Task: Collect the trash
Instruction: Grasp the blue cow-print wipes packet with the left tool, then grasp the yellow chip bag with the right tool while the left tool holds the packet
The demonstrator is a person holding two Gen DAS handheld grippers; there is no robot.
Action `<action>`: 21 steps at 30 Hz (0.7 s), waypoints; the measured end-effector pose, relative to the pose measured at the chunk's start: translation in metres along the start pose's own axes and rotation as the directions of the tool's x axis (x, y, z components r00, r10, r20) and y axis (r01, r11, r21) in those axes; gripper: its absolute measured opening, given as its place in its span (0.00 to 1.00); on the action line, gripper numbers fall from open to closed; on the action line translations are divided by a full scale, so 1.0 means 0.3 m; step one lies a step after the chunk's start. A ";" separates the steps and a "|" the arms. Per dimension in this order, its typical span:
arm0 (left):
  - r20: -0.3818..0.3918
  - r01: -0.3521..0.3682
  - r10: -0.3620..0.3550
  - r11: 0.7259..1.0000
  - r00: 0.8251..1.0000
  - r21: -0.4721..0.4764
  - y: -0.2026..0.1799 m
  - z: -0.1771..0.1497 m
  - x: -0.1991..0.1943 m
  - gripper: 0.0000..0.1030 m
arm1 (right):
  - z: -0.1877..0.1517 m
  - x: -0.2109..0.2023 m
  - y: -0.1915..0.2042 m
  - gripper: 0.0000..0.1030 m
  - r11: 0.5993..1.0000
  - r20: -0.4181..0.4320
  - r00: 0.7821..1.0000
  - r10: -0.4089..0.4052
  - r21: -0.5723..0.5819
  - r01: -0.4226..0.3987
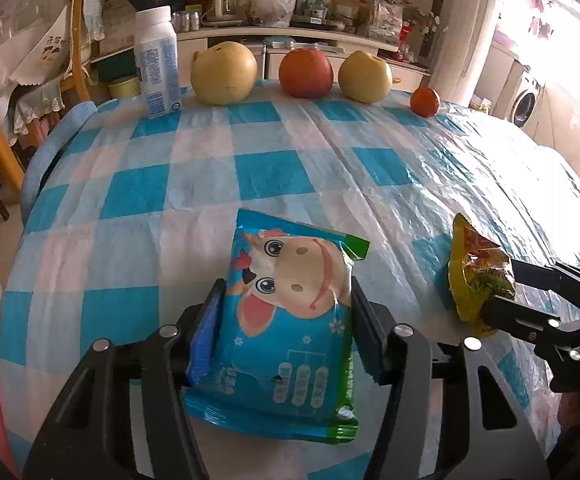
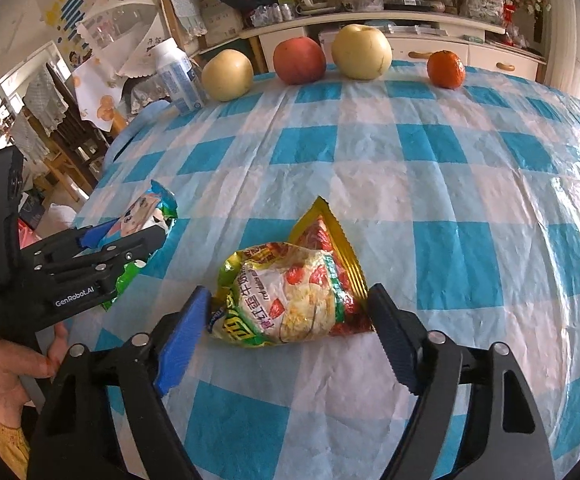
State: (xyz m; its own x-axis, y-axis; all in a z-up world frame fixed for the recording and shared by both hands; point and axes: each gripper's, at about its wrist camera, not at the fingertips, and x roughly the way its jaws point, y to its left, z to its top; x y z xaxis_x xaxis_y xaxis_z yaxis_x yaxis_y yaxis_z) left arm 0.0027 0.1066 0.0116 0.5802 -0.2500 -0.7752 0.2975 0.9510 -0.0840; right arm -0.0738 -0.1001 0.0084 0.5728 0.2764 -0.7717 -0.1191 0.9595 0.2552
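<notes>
A blue snack wrapper with a cartoon cow (image 1: 290, 344) lies on the checked tablecloth (image 1: 274, 176) near the front edge. My left gripper (image 1: 287, 282) is shut on it, one pad pressed against each long side; the right wrist view shows this left gripper (image 2: 158, 236) clamped on the blue wrapper (image 2: 146, 212). To its right lies a crumpled yellow and red snack bag (image 2: 298, 300). My right gripper (image 2: 287, 289) straddles the bag, pads at its two edges without squeezing it. From the left wrist, the right gripper (image 1: 498, 286) frames the yellow bag (image 1: 474, 272).
Along the table's far edge stand a white bottle (image 1: 157, 60), a yellow pear (image 1: 224, 74), a red apple (image 1: 306, 73), another pear (image 1: 365, 77) and a small orange (image 1: 425, 101). Chairs and a cluttered sideboard lie beyond. A hand (image 2: 6, 364) holds the left gripper.
</notes>
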 end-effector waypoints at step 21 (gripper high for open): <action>0.026 -0.015 0.018 0.992 0.999 -0.127 0.100 -0.007 -0.054 0.45 | 0.004 0.012 0.019 0.53 0.999 0.027 1.000 -0.014 -0.052 0.015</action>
State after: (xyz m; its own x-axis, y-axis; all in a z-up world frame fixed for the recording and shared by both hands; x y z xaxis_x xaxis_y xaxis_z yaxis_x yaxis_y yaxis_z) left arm 0.0007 0.1395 0.0205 0.6049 -0.2369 -0.7602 0.1897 0.9701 -0.1514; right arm -0.0716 -0.0938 0.0078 0.5959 0.2618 -0.7592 -0.1525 0.9651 0.2131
